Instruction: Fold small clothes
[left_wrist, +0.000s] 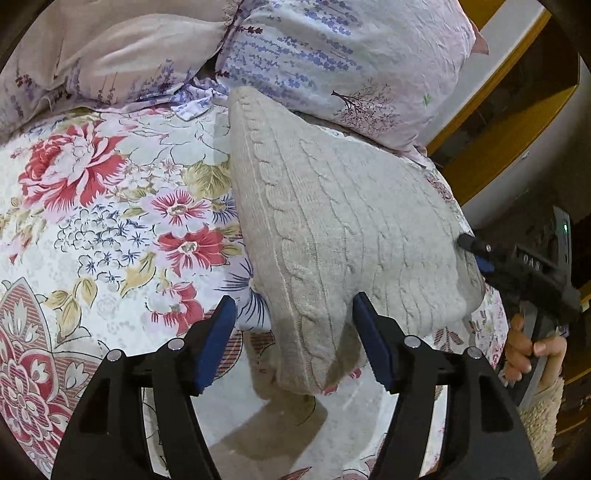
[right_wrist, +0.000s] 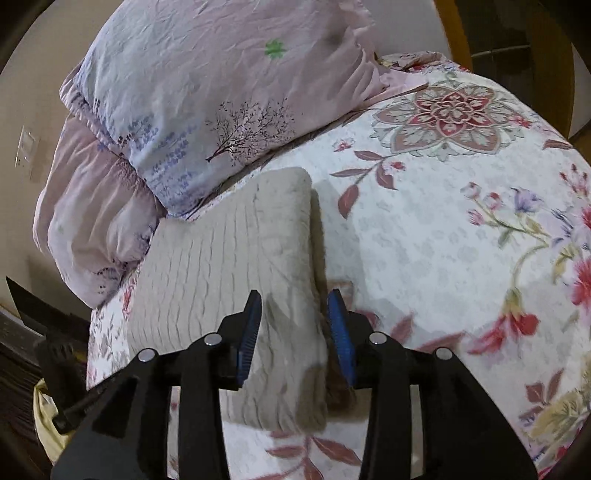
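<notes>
A folded beige cable-knit sweater lies on the floral bedspread. My left gripper is open, its blue-padded jaws astride the sweater's near corner. In the right wrist view the sweater lies folded, and my right gripper is open with its jaws on either side of the sweater's right edge. The right gripper also shows in the left wrist view at the sweater's far right edge, held by a hand.
Two pillows with lavender and tree prints lie against the head of the bed, just behind the sweater. A wooden bed frame is to the right. The bedspread stretches out to the right of the sweater.
</notes>
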